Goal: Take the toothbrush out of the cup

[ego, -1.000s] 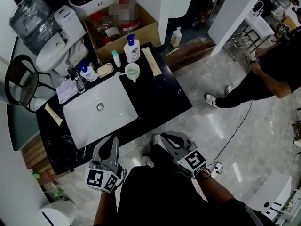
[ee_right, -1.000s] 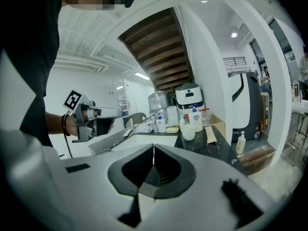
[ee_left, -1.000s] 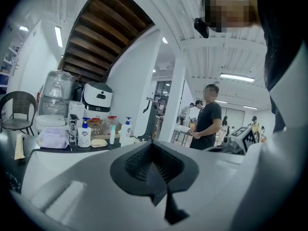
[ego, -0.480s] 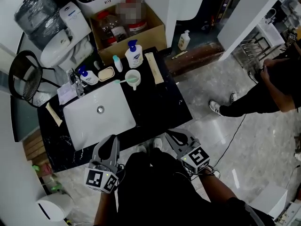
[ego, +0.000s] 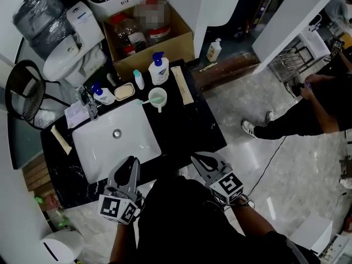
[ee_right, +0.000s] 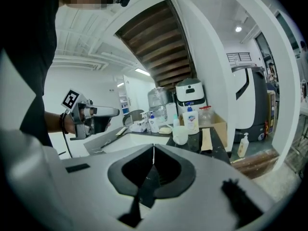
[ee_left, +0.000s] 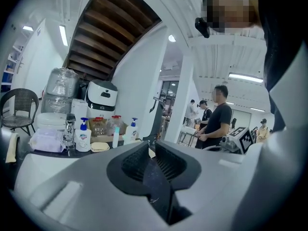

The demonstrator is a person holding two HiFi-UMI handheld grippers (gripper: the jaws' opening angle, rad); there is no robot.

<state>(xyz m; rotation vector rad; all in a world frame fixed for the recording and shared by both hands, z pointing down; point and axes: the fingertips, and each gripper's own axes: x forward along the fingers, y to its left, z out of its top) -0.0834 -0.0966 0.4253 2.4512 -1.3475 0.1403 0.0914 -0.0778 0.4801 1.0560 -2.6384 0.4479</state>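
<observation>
1. The cup stands upright toward the back edge of the black worktop, just beside the back right corner of the white sink.
2. The toothbrush is in the cup, and its pale handle leans out over the rim to the left, toward the sink.
3. A white pump bottle stands behind the cup at the back edge. A wooden strip lies to the cup's right and a soap dish to its left.
4. The left gripper hangs at the worktop's front edge, in front of the sink. Its jaws are drawn together to a narrow slit with nothing between them.
5. The right gripper is held near the front right corner, clenched and empty, with its jaw tips meeting.
6. Both grippers are well apart from the cup.
7. A cardboard box with jars in it sits just past the worktop's back edge.
</observation>
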